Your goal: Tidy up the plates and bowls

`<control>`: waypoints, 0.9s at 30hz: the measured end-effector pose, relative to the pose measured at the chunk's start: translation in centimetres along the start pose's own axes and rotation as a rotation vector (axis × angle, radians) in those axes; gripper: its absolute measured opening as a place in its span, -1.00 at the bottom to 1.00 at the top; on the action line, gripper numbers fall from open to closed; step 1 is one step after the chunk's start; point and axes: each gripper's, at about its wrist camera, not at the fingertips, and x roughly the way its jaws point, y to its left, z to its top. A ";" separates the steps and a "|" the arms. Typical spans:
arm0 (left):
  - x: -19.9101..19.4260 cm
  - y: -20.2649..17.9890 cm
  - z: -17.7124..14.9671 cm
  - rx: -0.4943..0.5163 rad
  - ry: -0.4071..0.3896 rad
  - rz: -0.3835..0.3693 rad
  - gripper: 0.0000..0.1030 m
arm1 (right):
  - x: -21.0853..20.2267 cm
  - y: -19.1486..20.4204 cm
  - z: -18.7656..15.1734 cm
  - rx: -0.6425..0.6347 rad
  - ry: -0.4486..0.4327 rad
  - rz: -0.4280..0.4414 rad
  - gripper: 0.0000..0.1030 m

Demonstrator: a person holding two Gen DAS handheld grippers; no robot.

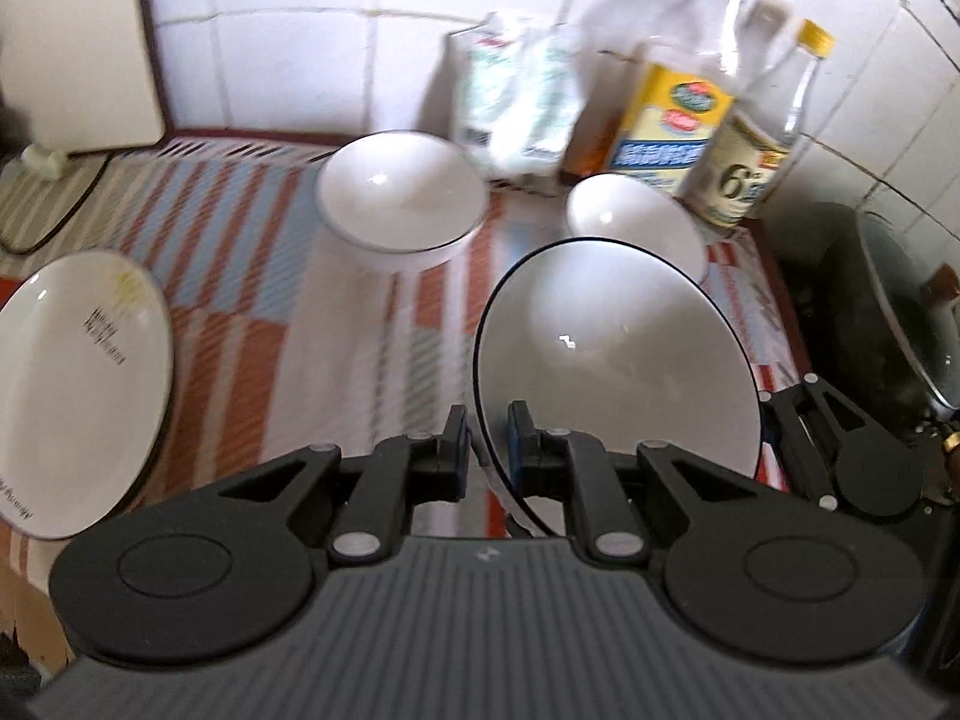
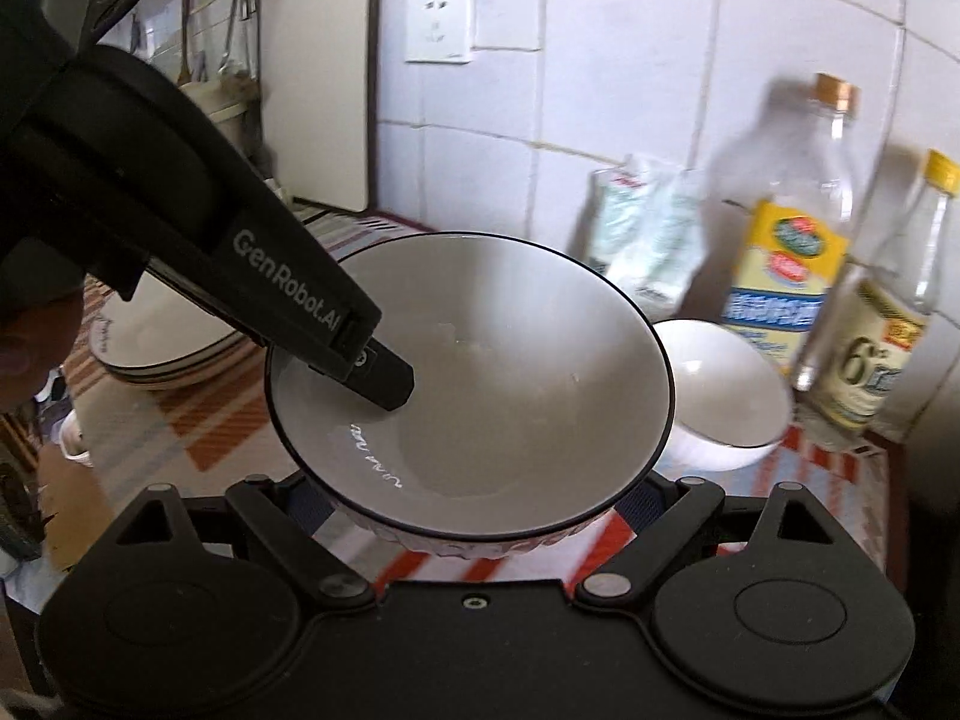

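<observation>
Bowls are the step in hand: your left gripper (image 1: 487,450) is clamped on the near rim of the black-rimmed bowl (image 1: 612,354), one finger inside, one outside, and the bowl looks tilted and lifted off the striped cloth (image 1: 252,276). In the right wrist view that same bowl (image 2: 480,384) fills the middle. Your right gripper (image 2: 474,498) sits under it with its fingers spread wide on either side of the base; whether they touch the bowl I cannot tell.

Targets, from the left wrist view: a small white bowl (image 1: 630,222) just behind the held one at 12 o'clock, another white bowl (image 1: 402,198) at 11 o'clock, and a plate (image 1: 78,396) well apart at 9 o'clock. Bottles (image 1: 678,90) stand against the tiles at 1 o'clock.

Next, I judge, you need to carry the held bowl over one of the white bowls and nest it level. Because a one-sided rim grip lets the bowl swing, keep it slow and mind the bottles close behind.
</observation>
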 end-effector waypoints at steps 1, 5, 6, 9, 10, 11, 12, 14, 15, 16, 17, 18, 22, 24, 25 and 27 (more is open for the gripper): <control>0.0 0.5 -0.2 -0.010 0.005 0.005 -0.79 | 0.3 0.6 0.1 0.001 0.006 0.009 0.82; 0.2 2.9 -0.9 -0.051 0.028 0.004 -0.79 | 1.5 2.4 0.3 -0.006 0.032 0.029 0.82; 0.3 3.4 -0.9 -0.057 0.034 0.002 -0.79 | 1.9 2.7 0.4 -0.008 0.041 0.031 0.82; 0.7 4.6 -1.1 -0.071 0.048 0.001 -0.79 | 2.8 3.4 0.7 -0.004 0.062 0.032 0.82; 1.0 4.9 -1.1 -0.068 0.054 0.003 -0.79 | 3.1 3.6 0.8 -0.001 0.072 0.031 0.82; 1.2 5.2 -1.1 -0.063 0.061 0.004 -0.79 | 3.5 3.9 0.9 0.004 0.085 0.030 0.82; 1.4 5.5 -1.0 -0.062 0.070 0.004 -0.79 | 3.9 4.1 1.0 0.018 0.098 0.031 0.82; 1.7 6.1 -0.8 -0.077 0.080 -0.007 -0.79 | 4.4 4.3 0.9 0.088 0.136 0.041 0.82; 1.8 6.4 -0.8 -0.082 0.078 -0.011 -0.79 | 4.6 4.4 1.0 0.116 0.148 0.038 0.82; 1.9 6.6 -0.8 -0.086 0.077 -0.015 -0.79 | 4.8 4.6 0.9 0.132 0.152 0.030 0.82; 2.2 6.8 -0.7 -0.082 0.078 -0.016 -0.80 | 5.1 4.8 0.9 0.132 0.152 0.018 0.82; 2.4 7.0 -0.8 -0.073 0.079 -0.017 -0.80 | 5.4 5.0 0.9 0.123 0.152 0.009 0.82; 3.5 8.0 -1.1 -0.068 0.091 -0.014 -0.80 | 6.7 5.7 0.6 0.107 0.169 0.003 0.82; 4.1 8.7 -1.4 -0.078 0.100 -0.023 -0.80 | 7.3 6.1 0.3 0.092 0.168 -0.001 0.82; 4.5 9.0 -1.5 -0.081 0.109 -0.027 -0.80 | 7.7 6.3 0.2 0.083 0.169 -0.004 0.82; 5.3 9.7 -1.8 -0.093 0.125 -0.038 -0.80 | 8.1 6.8 -0.2 0.064 0.175 -0.009 0.81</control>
